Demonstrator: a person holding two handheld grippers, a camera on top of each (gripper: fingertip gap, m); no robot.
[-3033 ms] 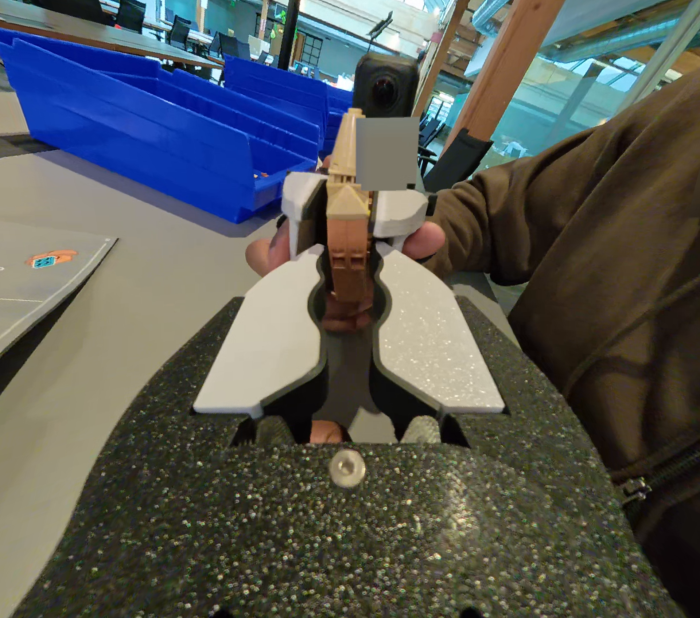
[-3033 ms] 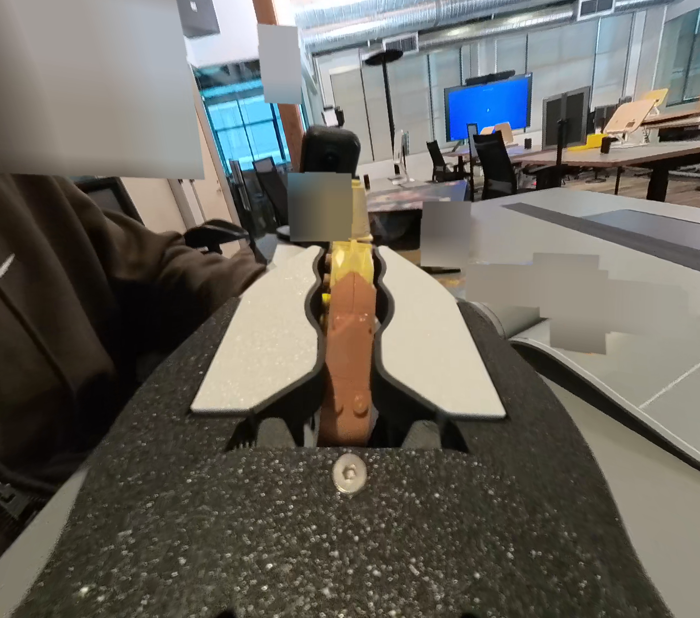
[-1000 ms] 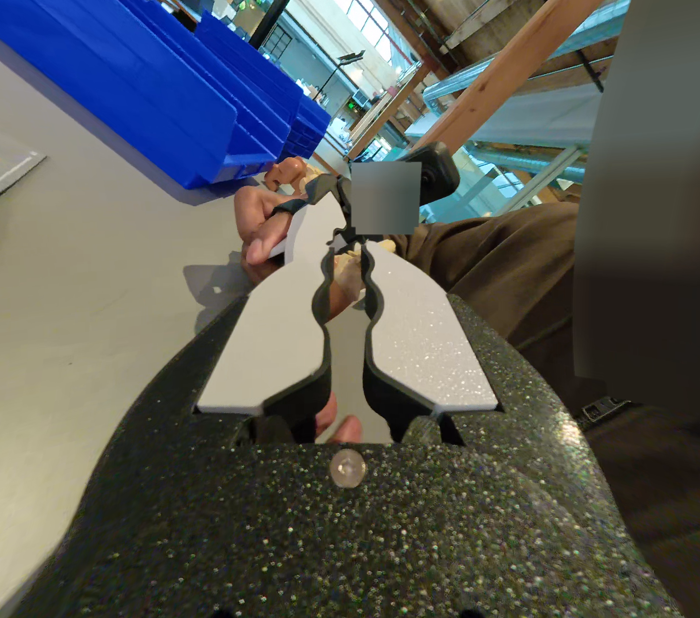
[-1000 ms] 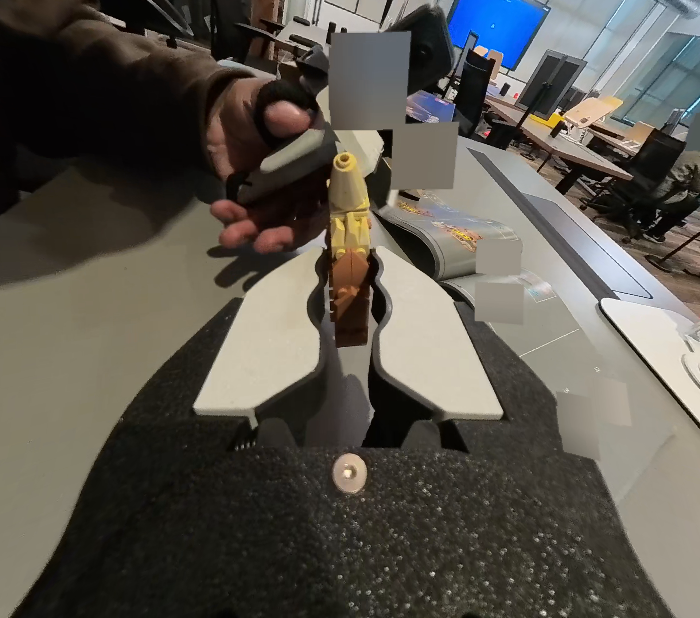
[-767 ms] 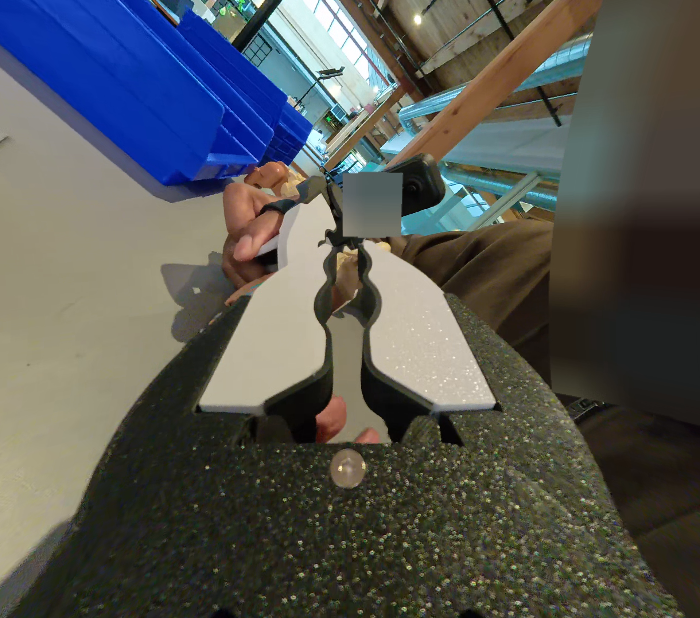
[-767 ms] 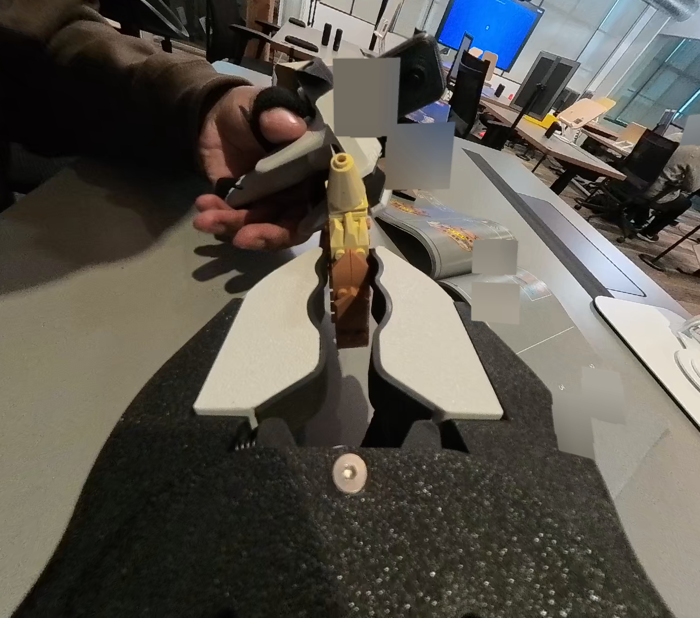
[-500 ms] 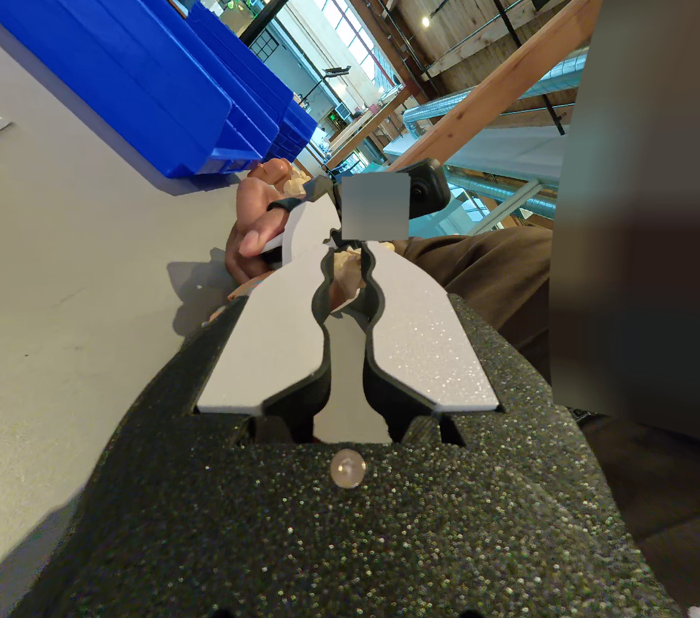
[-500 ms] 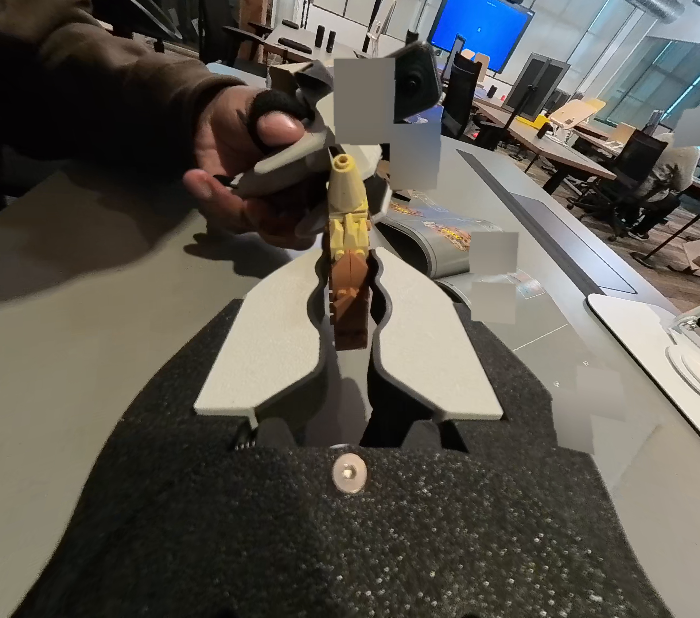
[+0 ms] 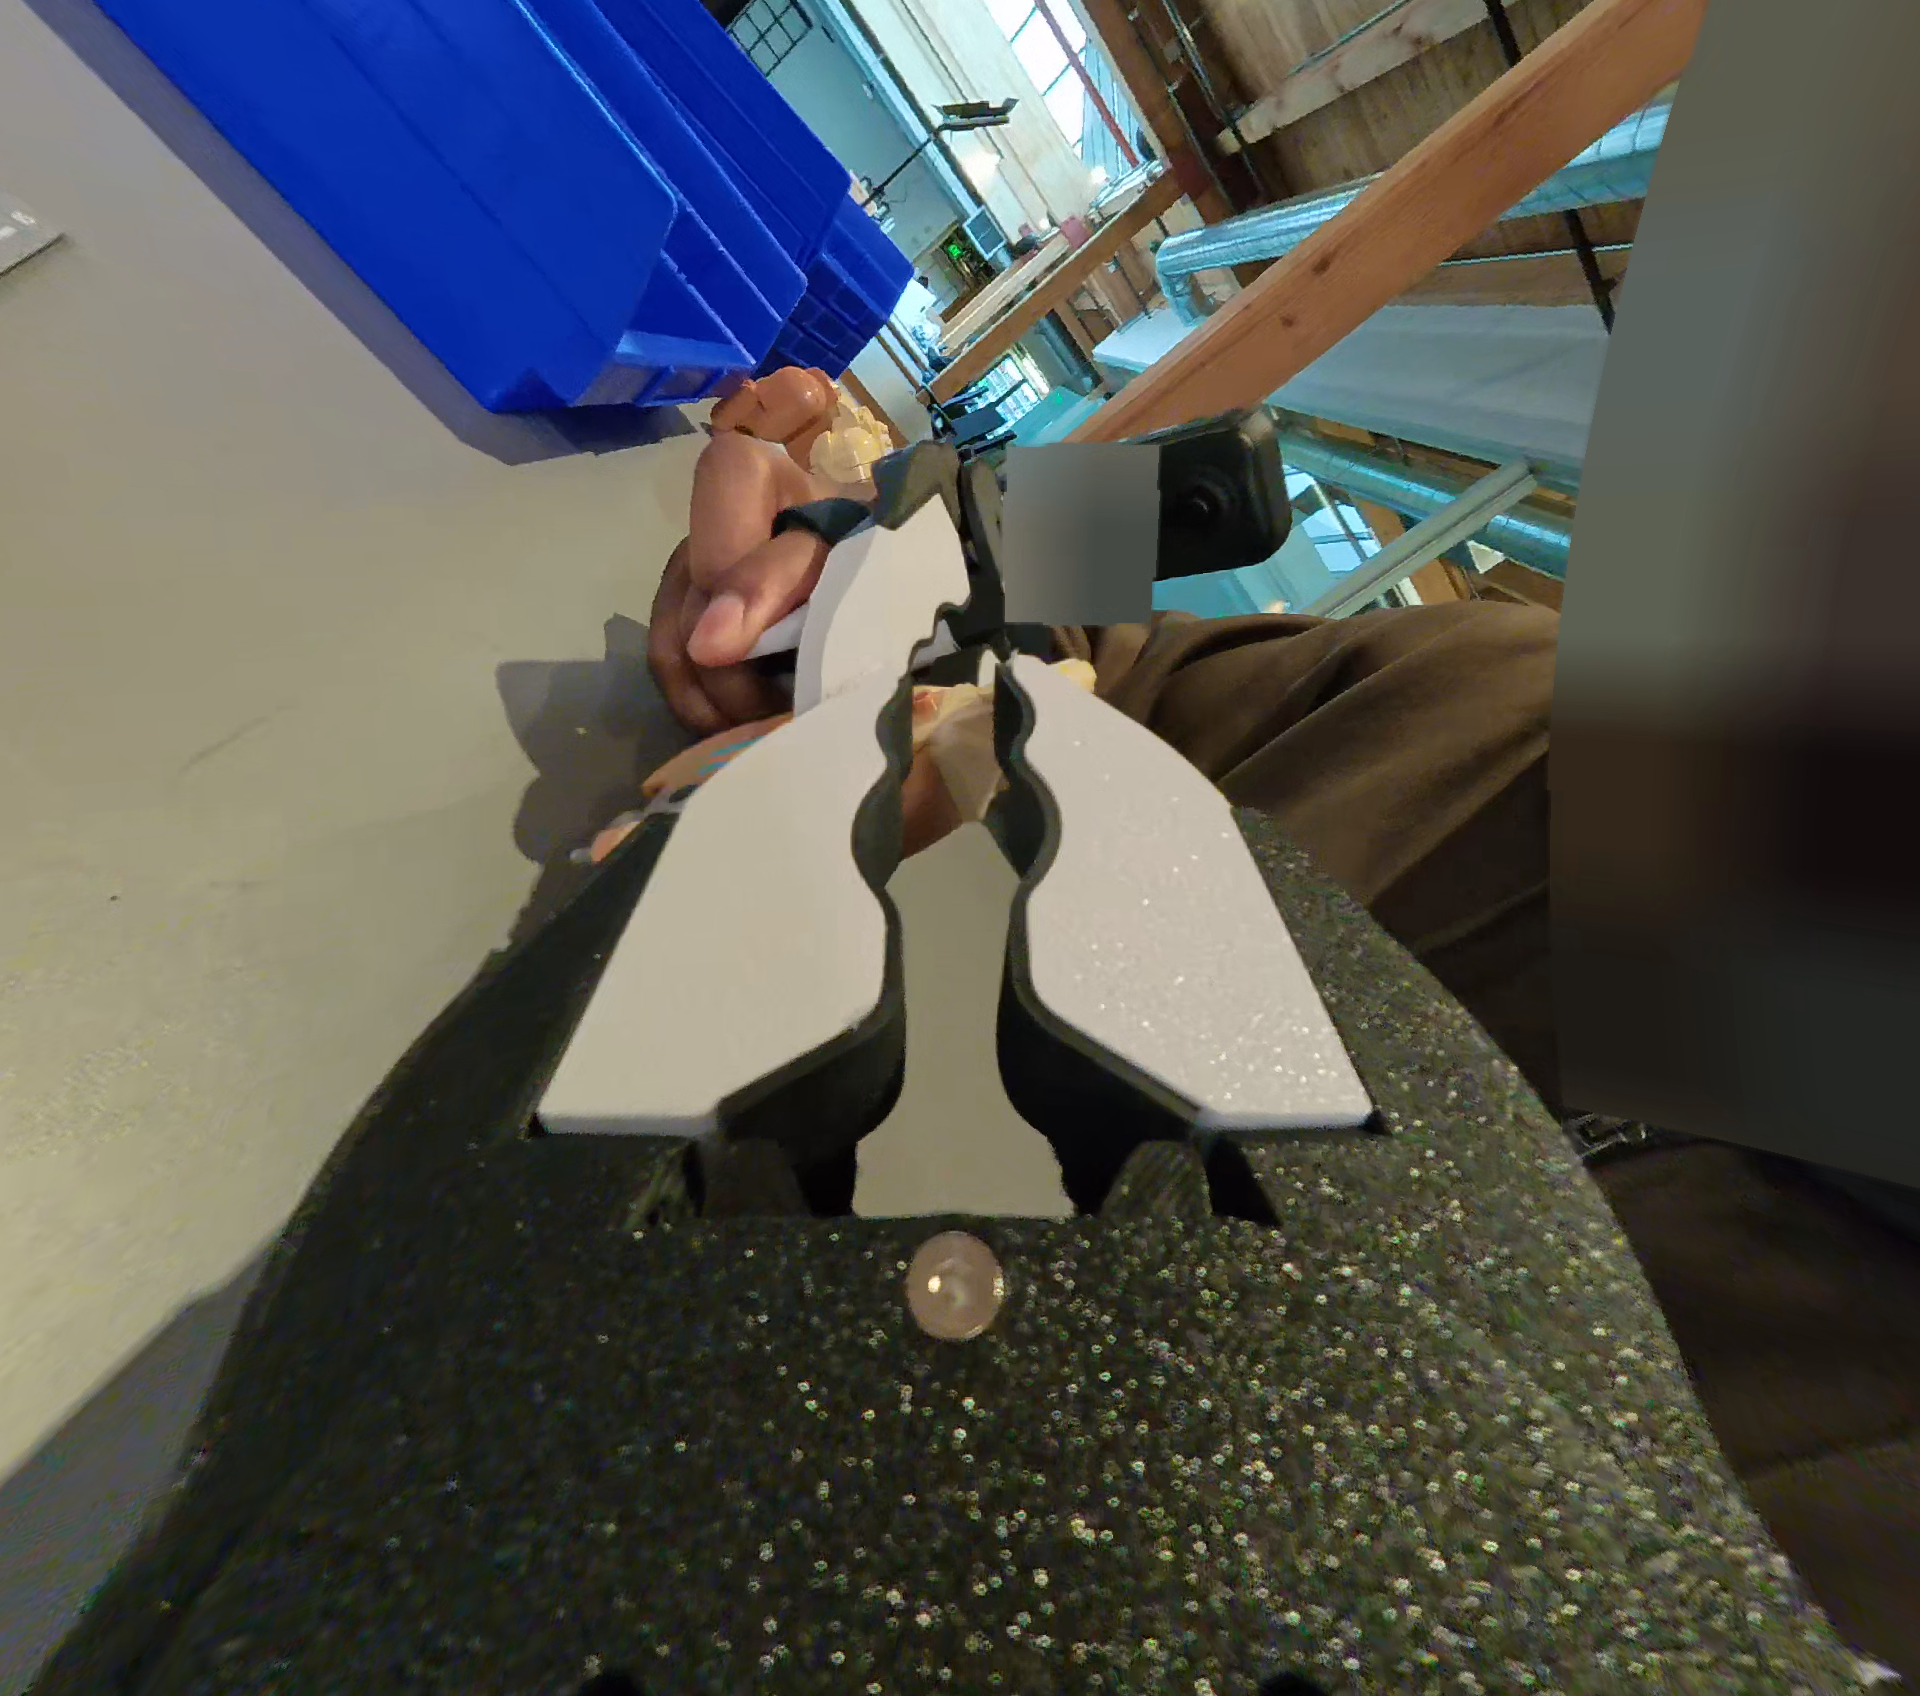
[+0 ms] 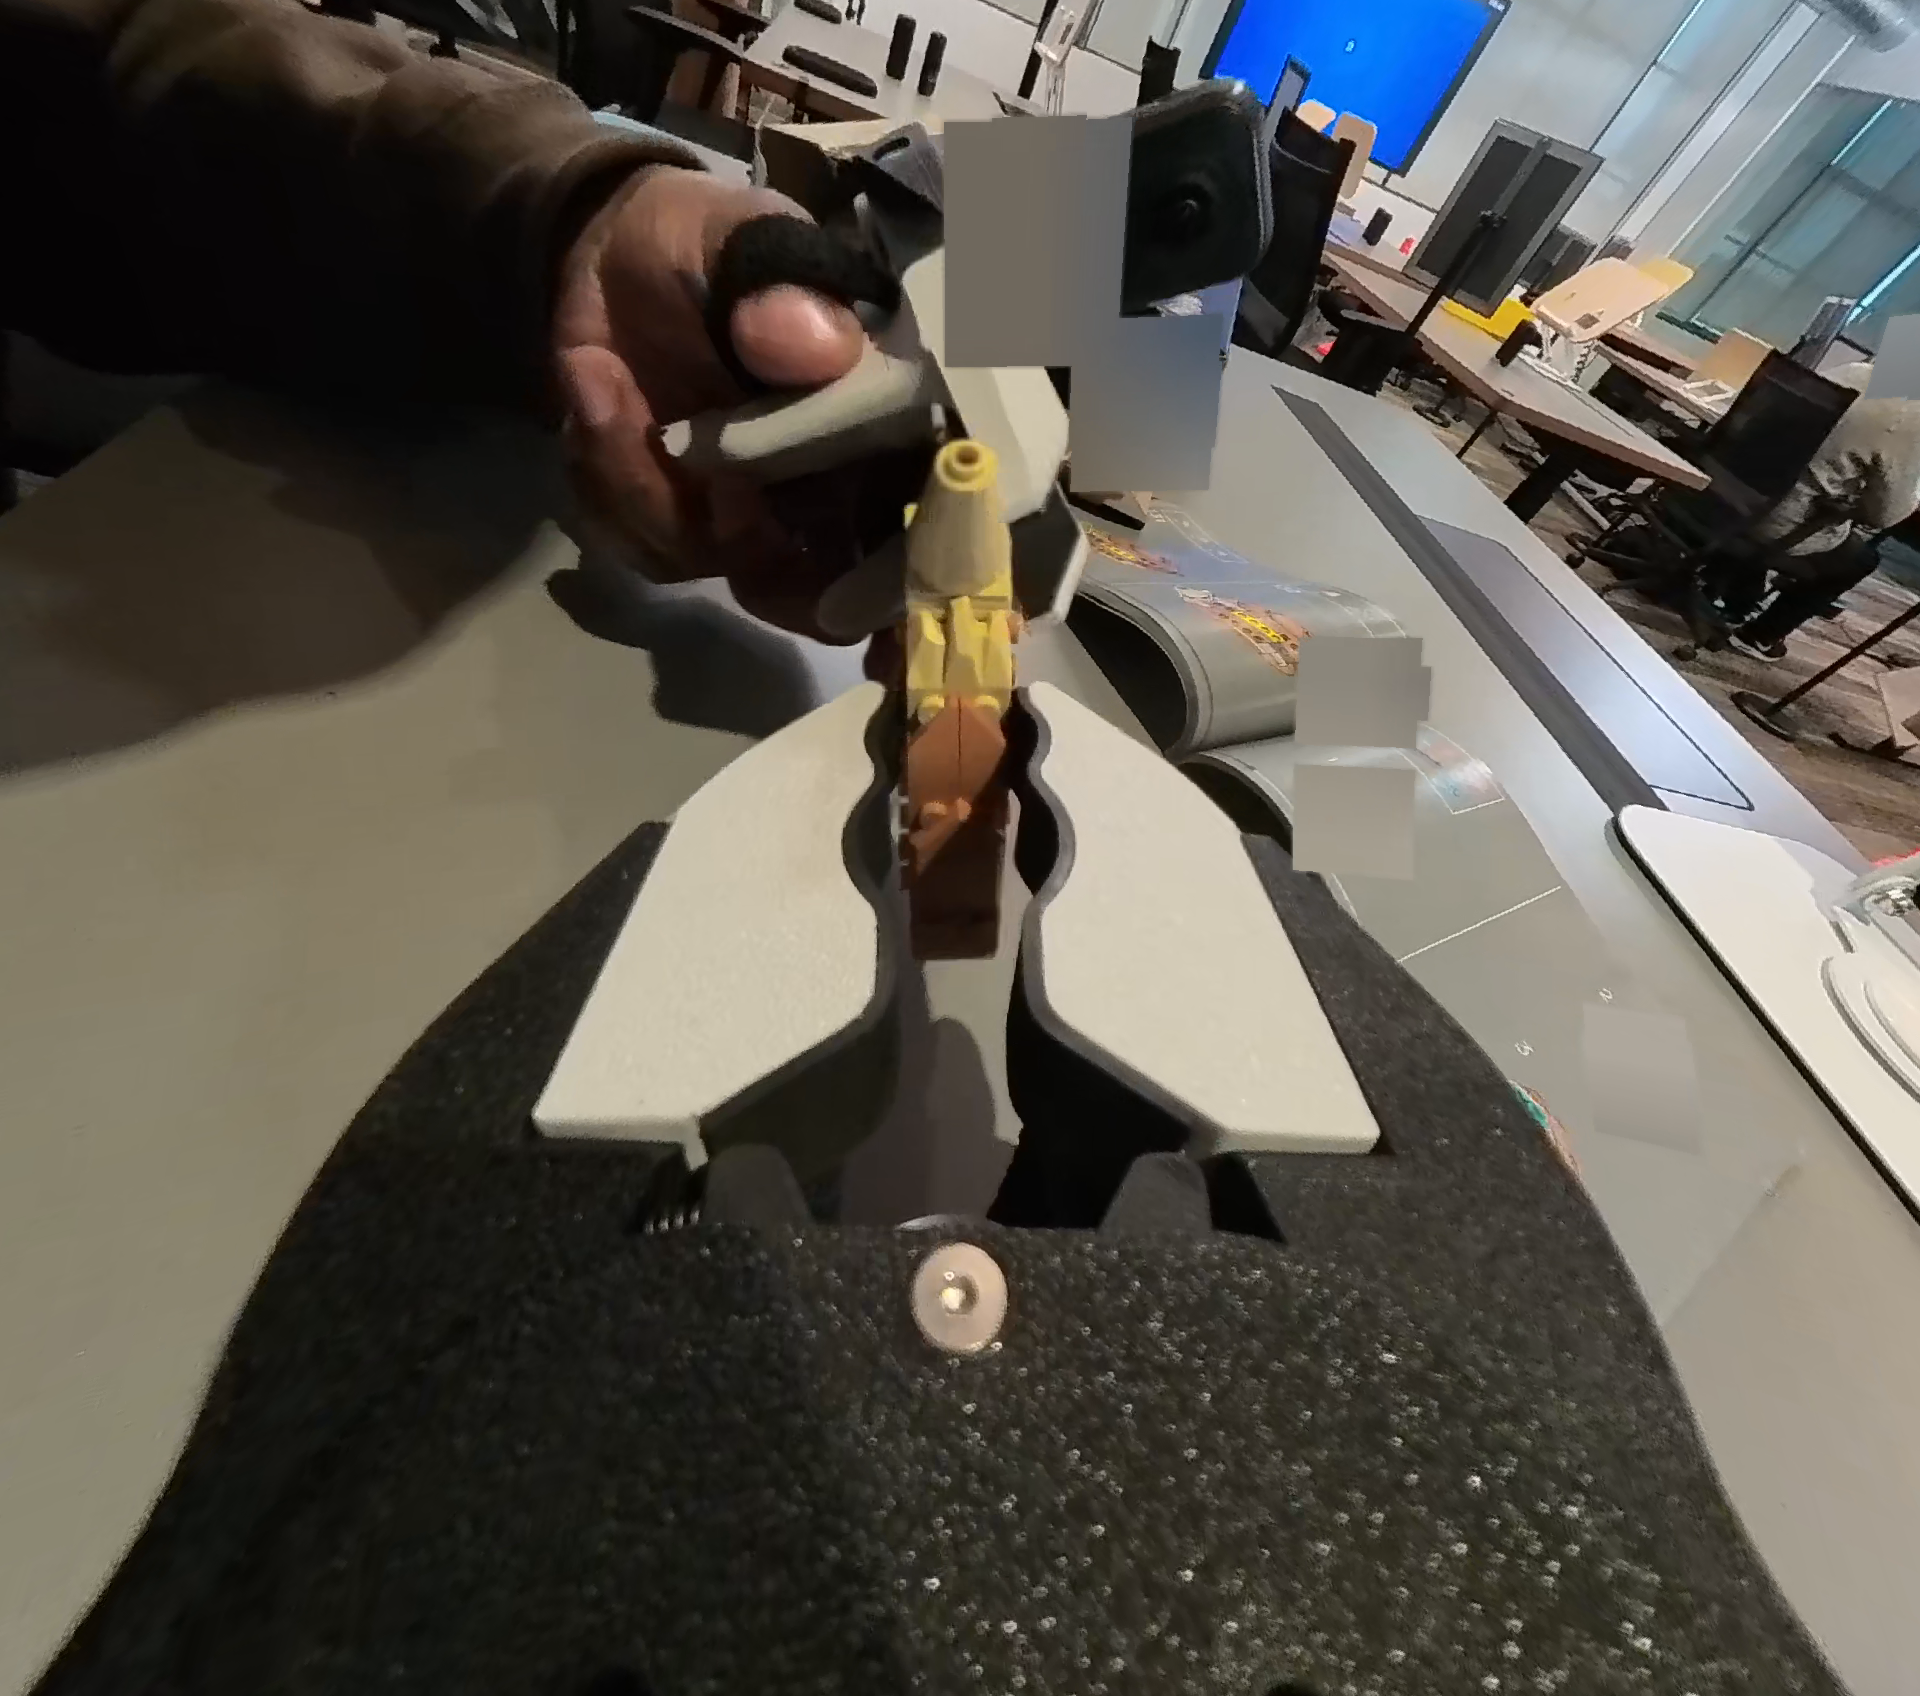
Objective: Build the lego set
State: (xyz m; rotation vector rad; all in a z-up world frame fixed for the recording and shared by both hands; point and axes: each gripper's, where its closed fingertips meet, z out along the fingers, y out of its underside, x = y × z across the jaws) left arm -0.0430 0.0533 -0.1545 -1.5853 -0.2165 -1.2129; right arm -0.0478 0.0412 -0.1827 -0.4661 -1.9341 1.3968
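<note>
A lego build (image 10: 954,773) of brown and yellow bricks with a tan cone at its tip sits between the pads of my right gripper (image 10: 956,706), which is shut on its brown end above the grey table (image 10: 312,867). My left gripper (image 9: 951,690) faces it head on. Its jaws stand a narrow gap apart around the tan tip (image 9: 961,737). In the right wrist view the cone tip lies between the left gripper's fingers (image 10: 810,420). The person's hands (image 9: 727,586) hold both tools. One right finger (image 9: 883,597) shows in the left wrist view.
Blue bins (image 9: 416,88) stand along the table's far side, with brown and white lego pieces (image 9: 805,410) near them. An open instruction booklet (image 10: 1226,638) and a white tray (image 10: 1766,898) lie to the right. The person's brown sleeve (image 9: 1351,763) is close by.
Three seconds ago my left gripper held the brown body upright; now it is only at the tan tip. Both grippers have tilted and dropped toward the table. Little has moved in the last second.
</note>
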